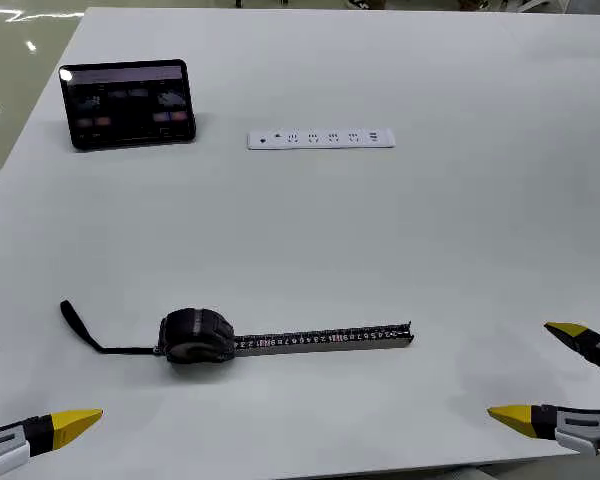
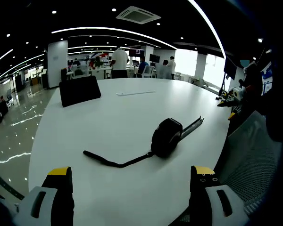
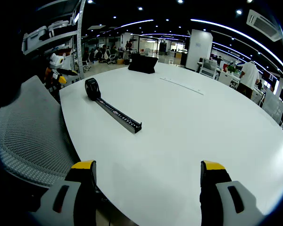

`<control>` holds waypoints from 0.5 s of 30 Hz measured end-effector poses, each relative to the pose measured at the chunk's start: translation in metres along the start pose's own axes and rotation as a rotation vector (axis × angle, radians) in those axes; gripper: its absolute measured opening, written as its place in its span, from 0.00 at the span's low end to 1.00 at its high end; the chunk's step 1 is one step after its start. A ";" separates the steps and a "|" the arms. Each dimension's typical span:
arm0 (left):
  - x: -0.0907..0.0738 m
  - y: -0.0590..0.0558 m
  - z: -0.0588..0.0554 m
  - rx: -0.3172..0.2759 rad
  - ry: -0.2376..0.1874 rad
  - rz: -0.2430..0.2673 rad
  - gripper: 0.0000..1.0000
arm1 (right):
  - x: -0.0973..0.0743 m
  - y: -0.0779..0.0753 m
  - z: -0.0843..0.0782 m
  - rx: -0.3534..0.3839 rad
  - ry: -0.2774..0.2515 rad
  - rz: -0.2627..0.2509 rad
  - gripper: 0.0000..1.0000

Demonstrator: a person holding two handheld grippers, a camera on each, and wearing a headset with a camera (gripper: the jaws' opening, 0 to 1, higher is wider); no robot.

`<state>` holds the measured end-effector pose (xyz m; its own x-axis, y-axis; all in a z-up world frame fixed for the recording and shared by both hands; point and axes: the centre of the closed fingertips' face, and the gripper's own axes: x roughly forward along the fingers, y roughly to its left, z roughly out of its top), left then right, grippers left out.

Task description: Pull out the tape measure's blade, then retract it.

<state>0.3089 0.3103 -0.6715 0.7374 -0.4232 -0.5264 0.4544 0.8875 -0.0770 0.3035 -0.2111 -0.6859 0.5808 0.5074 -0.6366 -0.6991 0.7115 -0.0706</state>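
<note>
A black tape measure (image 1: 196,335) lies on the white table (image 1: 380,230), its blade (image 1: 325,337) pulled out to the right and its wrist strap (image 1: 80,328) trailing left. In the left gripper view the tape measure (image 2: 166,137) sits ahead, a little right of centre. The right gripper view shows the blade (image 3: 118,114) running toward me from the case (image 3: 92,88). My left gripper (image 1: 20,395) (image 2: 131,176) is open at the table's near left. At the near right, my right gripper (image 1: 542,372) (image 3: 147,170) is open too. Neither touches the tape.
A dark tablet (image 1: 128,103) stands propped at the far left, and a white power strip (image 1: 320,139) lies at the far middle. A mesh chair (image 3: 28,136) stands beside the table's near edge. People stand in the room beyond the table.
</note>
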 end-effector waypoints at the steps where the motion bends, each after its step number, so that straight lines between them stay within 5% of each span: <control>1: -0.001 0.000 0.002 0.002 -0.007 0.000 1.00 | -0.002 0.001 -0.006 0.007 0.014 0.000 0.88; 8: -0.007 0.004 0.002 0.037 0.007 0.026 1.00 | -0.018 0.000 -0.015 0.039 0.016 -0.021 0.94; 15: -0.016 0.002 0.008 0.035 -0.002 -0.005 1.00 | -0.020 0.004 -0.014 0.014 0.024 -0.016 0.99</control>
<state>0.3022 0.3174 -0.6569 0.7362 -0.4277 -0.5244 0.4751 0.8785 -0.0496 0.2833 -0.2252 -0.6845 0.5813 0.4843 -0.6539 -0.6838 0.7263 -0.0699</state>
